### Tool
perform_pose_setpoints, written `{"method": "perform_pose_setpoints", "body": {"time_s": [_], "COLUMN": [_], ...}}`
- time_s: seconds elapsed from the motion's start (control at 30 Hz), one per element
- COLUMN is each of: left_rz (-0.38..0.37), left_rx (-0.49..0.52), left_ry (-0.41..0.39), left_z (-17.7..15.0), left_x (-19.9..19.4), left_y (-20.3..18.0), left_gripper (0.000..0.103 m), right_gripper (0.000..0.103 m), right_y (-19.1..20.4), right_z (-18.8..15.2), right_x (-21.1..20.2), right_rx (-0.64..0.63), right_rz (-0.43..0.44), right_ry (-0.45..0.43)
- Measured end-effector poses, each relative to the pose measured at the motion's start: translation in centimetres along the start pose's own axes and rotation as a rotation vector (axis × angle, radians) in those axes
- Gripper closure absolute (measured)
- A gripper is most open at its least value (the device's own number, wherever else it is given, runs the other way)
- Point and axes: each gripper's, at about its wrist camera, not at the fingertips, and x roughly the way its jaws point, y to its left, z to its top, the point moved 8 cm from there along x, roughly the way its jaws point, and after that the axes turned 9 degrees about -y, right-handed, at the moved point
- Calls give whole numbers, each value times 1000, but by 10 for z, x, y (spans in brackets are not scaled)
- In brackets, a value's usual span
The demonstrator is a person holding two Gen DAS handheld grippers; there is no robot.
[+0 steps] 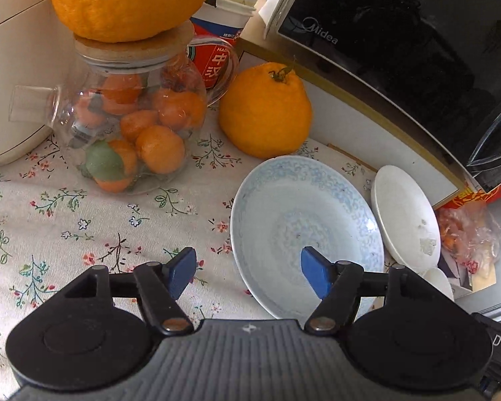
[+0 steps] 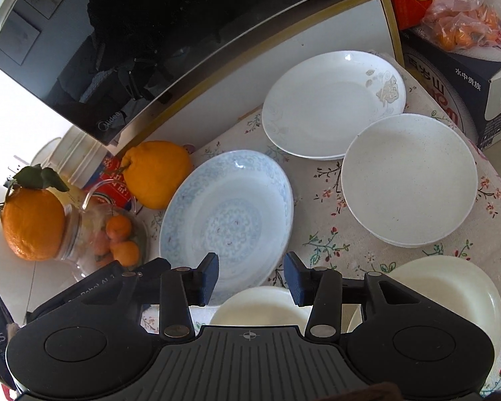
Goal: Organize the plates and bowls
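**Two grippers released over a table of plates and bowls**

Left gripper (image 1: 248,275): blue pads spread wide, nothing between them; the near rim of the blue-patterned plate (image 1: 304,220) lies under the gap, the right pad above the plate's well, the left pad over the floral tablecloth (image 1: 50,220). Ahead and left: glass jar (image 1: 130,127) of small oranges, a large citrus (image 1: 127,0) on its lid. Ahead: second citrus (image 1: 265,110), touching the plate's far rim.

Right gripper (image 2: 250,277): pads parted, empty. Directly beneath: cream bowl (image 2: 260,307); another cream bowl (image 2: 451,287) to its right. Ahead: blue-patterned plate. Ahead and right: speckled white plate (image 2: 409,180), and beyond it a rose-printed plate (image 2: 330,103). Behind everything: black microwave (image 2: 143,33).
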Motion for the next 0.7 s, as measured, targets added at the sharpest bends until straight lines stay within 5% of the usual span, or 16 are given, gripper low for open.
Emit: {"method": "perform_pose_setpoints", "body": {"time_s": [0.4,0.7], "left_rz": [36,31], "left_rx": [14,40], "left_ry": [13,22], "left_z": [3,0], "left_x": [21,40], "left_y": [15,10], "left_gripper": [61,66], "right_gripper": [66,69], "right_y": [-1,-4], "right_z": [-4,-6], "right_x": [38,48], "right_rx": [-19,-32], "right_rz": [-118,-169], "right_ry": [7,6]}}
